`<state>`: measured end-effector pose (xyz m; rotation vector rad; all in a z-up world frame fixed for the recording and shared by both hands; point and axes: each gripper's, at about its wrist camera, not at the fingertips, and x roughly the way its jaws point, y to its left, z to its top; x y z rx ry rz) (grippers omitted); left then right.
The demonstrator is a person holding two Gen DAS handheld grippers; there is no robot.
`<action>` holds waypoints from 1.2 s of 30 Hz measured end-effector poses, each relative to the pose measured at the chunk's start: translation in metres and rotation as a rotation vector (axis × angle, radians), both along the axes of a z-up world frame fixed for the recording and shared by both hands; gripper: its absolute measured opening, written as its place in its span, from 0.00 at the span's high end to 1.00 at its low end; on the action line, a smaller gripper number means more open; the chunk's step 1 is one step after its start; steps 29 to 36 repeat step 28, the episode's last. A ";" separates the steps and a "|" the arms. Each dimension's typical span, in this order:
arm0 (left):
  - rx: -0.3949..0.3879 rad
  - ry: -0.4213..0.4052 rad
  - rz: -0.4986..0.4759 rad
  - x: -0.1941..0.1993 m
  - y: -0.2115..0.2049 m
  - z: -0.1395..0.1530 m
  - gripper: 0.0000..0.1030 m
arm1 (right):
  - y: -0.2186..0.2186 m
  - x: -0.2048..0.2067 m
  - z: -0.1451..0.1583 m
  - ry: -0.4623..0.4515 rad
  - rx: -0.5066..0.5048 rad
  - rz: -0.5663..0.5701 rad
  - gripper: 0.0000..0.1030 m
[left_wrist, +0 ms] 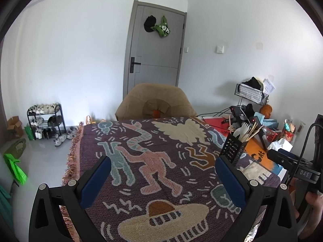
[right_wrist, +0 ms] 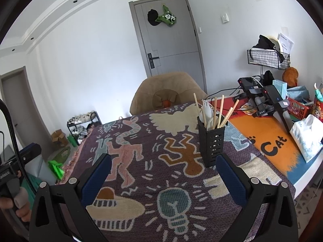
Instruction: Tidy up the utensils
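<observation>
Both tools gape empty: left tool (left_wrist: 162, 178), right tool (right_wrist: 163, 178). Approach black slotted plastic holder (right_wrist: 212, 141) upright, avoiding wooden chopsticks (right_wrist: 221, 111).

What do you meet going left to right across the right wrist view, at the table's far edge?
Shoe rack → tan chair → black utensil holder → spare grippers → red basket.

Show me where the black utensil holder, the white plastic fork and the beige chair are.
black utensil holder (right_wrist: 213, 143): right wrist view, slotted front wall.
white plastic fork (right_wrist: 206, 105): right wrist view, its tines.
beige chair (right_wrist: 171, 86): right wrist view, upper backrest.
</observation>
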<state>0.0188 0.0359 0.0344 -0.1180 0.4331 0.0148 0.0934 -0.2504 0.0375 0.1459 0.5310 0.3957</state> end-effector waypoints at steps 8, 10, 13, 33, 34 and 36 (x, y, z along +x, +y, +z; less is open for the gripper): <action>0.003 -0.004 0.010 -0.001 0.001 0.001 0.00 | 0.002 -0.001 -0.001 -0.004 -0.004 0.004 0.00; 0.004 -0.007 0.014 -0.002 0.001 0.001 0.00 | 0.003 -0.001 -0.001 -0.005 -0.005 0.003 0.00; 0.007 -0.008 0.018 -0.003 0.002 0.001 0.00 | 0.003 -0.001 -0.001 -0.006 -0.004 0.004 0.00; 0.022 -0.009 0.025 -0.003 0.002 0.001 0.00 | 0.002 0.000 -0.005 -0.015 -0.010 -0.005 0.00; 0.022 -0.009 0.025 -0.003 0.002 0.001 0.00 | 0.002 0.000 -0.005 -0.015 -0.010 -0.005 0.00; 0.022 -0.009 0.025 -0.003 0.002 0.001 0.00 | 0.002 0.000 -0.005 -0.015 -0.010 -0.005 0.00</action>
